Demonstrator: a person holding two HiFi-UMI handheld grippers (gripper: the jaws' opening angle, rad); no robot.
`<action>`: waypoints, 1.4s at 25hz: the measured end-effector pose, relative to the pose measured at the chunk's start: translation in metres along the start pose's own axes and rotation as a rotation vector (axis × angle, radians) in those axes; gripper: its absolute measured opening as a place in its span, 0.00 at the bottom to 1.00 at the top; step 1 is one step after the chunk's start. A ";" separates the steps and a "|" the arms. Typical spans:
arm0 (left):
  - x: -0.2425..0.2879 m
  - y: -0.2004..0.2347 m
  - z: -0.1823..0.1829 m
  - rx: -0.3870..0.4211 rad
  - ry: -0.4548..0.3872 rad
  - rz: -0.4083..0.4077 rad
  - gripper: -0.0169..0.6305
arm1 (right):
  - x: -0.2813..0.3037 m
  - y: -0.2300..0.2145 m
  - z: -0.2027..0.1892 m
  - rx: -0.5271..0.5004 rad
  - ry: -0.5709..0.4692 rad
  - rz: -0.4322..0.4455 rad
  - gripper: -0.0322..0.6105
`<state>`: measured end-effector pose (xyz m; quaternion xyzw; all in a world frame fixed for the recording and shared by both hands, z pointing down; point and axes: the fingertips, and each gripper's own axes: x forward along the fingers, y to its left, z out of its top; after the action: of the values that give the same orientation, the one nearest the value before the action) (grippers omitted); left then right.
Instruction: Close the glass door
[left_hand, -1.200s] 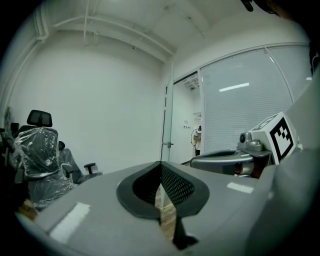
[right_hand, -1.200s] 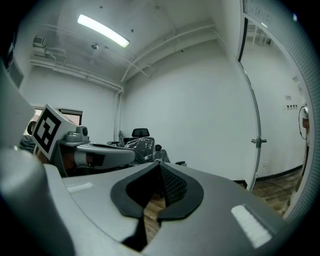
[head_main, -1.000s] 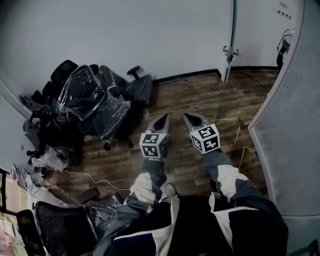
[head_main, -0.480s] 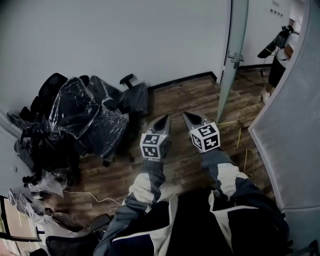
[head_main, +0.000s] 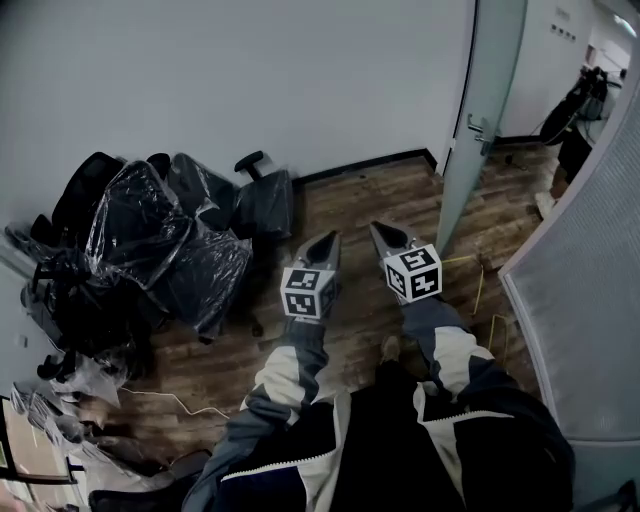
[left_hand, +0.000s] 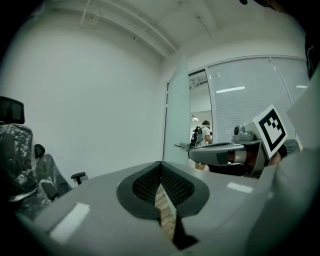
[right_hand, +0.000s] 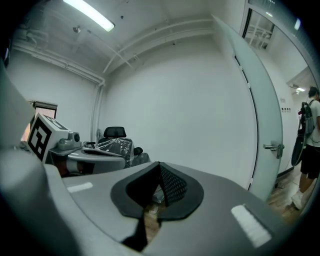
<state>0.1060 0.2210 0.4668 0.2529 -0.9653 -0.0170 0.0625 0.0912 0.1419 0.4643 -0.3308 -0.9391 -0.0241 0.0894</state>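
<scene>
Both tools are held out side by side over the wood floor (head_main: 370, 195), roughly level. The left gripper (head_main: 325, 242) is pinched fully together with nothing caught in it, and same deal for the right gripper (head_main: 383, 234). The glass door (head_main: 487, 90) is seen standing open ahead and to the right, its handle (head_main: 480, 128) untouched and well apart from both grippers. Plastic-wrapped office chairs (head_main: 165, 240) are piled off to the left against the wall.
</scene>
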 end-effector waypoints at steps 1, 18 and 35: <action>0.011 0.007 0.000 0.000 0.005 0.011 0.03 | 0.011 -0.008 0.001 0.002 -0.003 0.008 0.05; 0.193 0.083 0.038 0.028 0.084 0.175 0.03 | 0.152 -0.163 0.046 0.030 -0.059 0.132 0.05; 0.367 0.108 0.042 -0.007 0.058 -0.112 0.03 | 0.223 -0.285 0.043 -0.087 0.019 -0.128 0.05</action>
<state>-0.2689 0.1350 0.4736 0.3069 -0.9473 -0.0165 0.0901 -0.2640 0.0617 0.4665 -0.2732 -0.9556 -0.0738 0.0820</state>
